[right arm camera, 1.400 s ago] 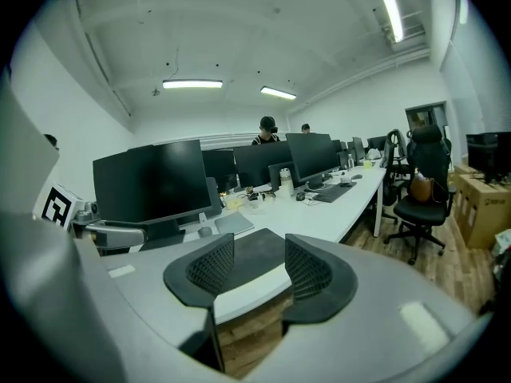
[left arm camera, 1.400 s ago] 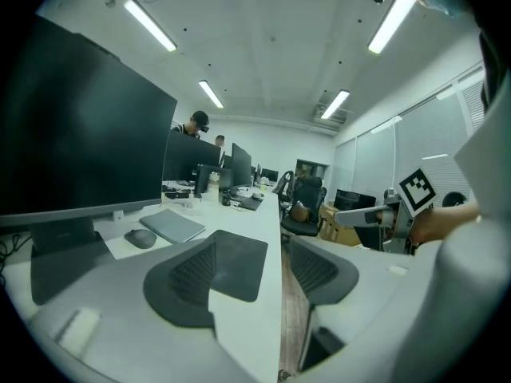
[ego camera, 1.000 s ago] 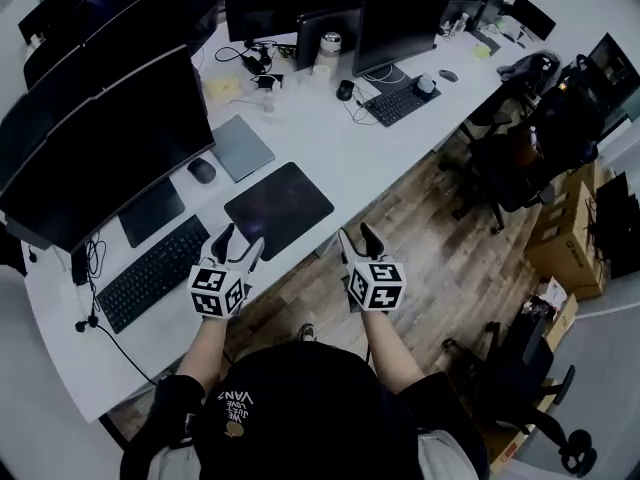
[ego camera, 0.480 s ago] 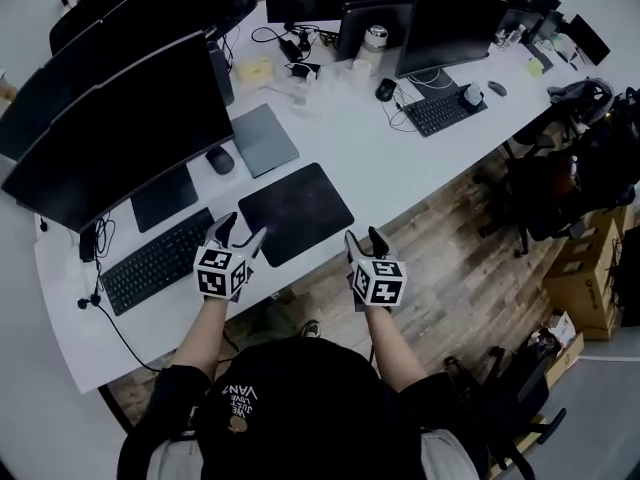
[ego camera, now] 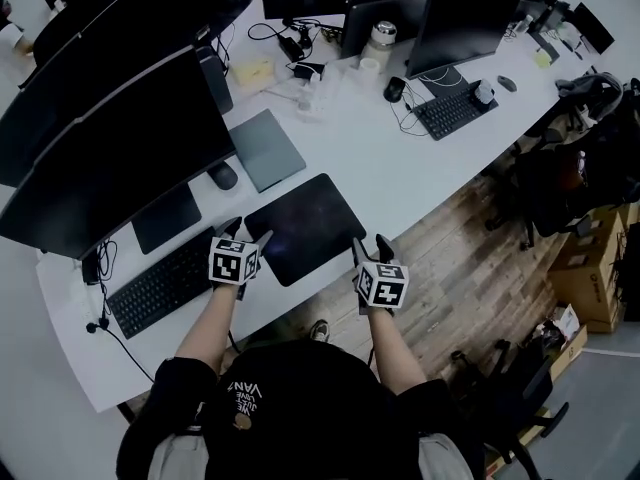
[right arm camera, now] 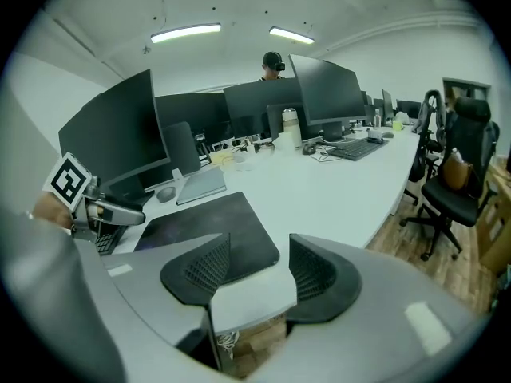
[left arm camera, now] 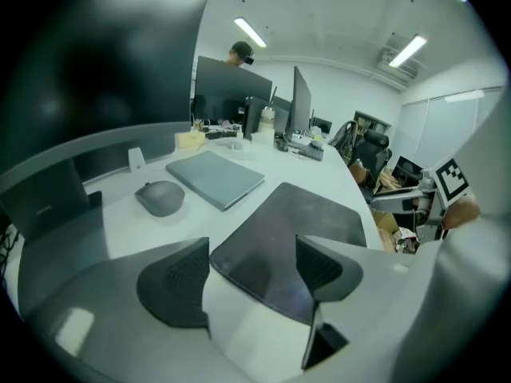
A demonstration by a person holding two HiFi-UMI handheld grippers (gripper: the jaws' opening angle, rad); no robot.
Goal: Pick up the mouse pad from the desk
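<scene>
The dark mouse pad [ego camera: 305, 226] lies flat on the white desk [ego camera: 400, 168], close to its front edge. My left gripper [ego camera: 248, 233] hovers at the pad's near left corner. Its jaws are opening, and nothing is pressed between them. In the left gripper view that corner of the mouse pad [left arm camera: 295, 222] shows between the jaws of the left gripper [left arm camera: 251, 258]. My right gripper [ego camera: 370, 243] is open over the desk's front edge by the pad's near right corner. In the right gripper view the mouse pad [right arm camera: 207, 226] lies just beyond the empty right gripper [right arm camera: 251, 266].
A grey mouse [ego camera: 222, 176] and a closed grey laptop [ego camera: 265, 148] lie beyond the pad. A black keyboard [ego camera: 160, 283] sits to its left under a large monitor [ego camera: 110, 138]. Office chairs [ego camera: 570, 168] stand on the wood floor at the right.
Both grippers have moved down and forward to the pad's near corners. The jaws of both stand wider than before.
</scene>
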